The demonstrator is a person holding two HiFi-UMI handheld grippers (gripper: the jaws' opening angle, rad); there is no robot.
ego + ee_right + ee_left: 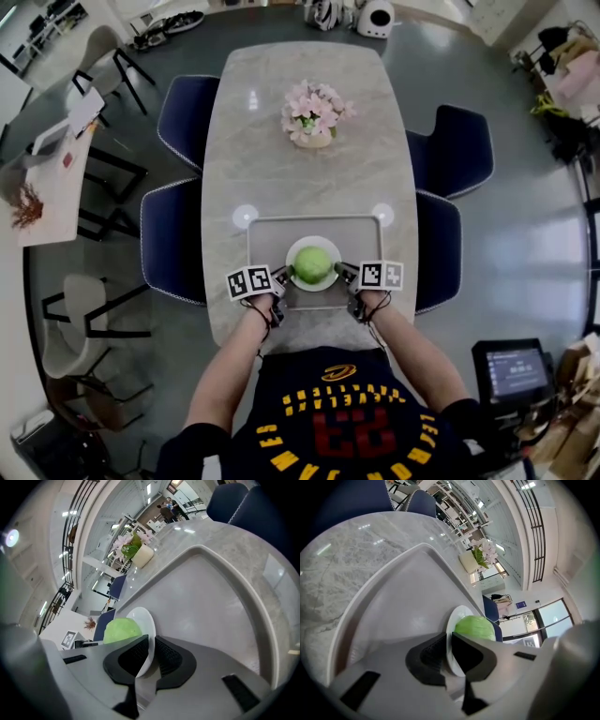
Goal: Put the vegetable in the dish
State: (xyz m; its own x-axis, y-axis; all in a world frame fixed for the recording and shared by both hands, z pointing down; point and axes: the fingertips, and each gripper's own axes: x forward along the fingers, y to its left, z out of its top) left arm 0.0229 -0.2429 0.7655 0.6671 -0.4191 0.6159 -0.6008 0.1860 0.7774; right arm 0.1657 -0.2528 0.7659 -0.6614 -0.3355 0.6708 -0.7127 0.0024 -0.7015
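A round green cabbage (313, 263) sits in a white dish (298, 278) over a grey tray (265, 232) near the table's front edge. My left gripper (282, 277) is shut on the dish's left rim, and my right gripper (343, 274) is shut on its right rim. In the left gripper view the dish rim (452, 634) runs edge-on between the dark pads, with the cabbage (475, 627) just beyond. The right gripper view shows the same: the dish rim (145, 625) pinched between the pads, the cabbage (122, 630) on its far side.
A vase of pink flowers (315, 114) stands mid-table. Two small white discs (245, 216) (382, 215) lie at the tray's far corners. Dark blue chairs (186, 120) (454, 150) flank the marble table (309, 178).
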